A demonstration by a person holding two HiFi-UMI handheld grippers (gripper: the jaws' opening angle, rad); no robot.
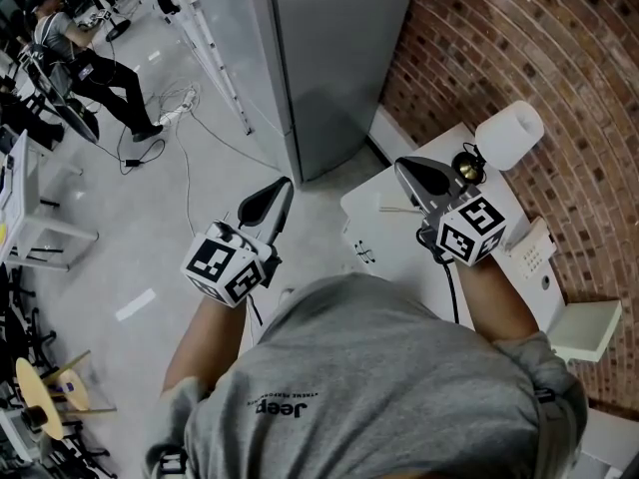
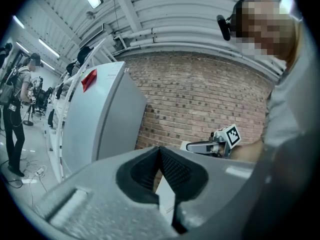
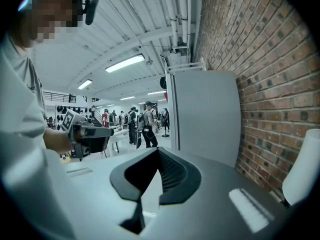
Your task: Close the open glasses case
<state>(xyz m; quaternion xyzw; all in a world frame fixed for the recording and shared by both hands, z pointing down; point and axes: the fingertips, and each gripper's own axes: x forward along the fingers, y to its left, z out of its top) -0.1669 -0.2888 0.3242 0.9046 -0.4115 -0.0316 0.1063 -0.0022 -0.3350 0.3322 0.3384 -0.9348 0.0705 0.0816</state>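
jaws together on left gripper (image 1: 283,187), right gripper (image 1: 406,168) likewise above white table (image 1: 379,228)

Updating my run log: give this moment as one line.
left gripper: shut, empty | right gripper: shut, empty | glasses case: not in view

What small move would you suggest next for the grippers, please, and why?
Probably open the right gripper and lower it toward the table. Both it and the left gripper are shut, empty and held in the air, and no case shows in any view.
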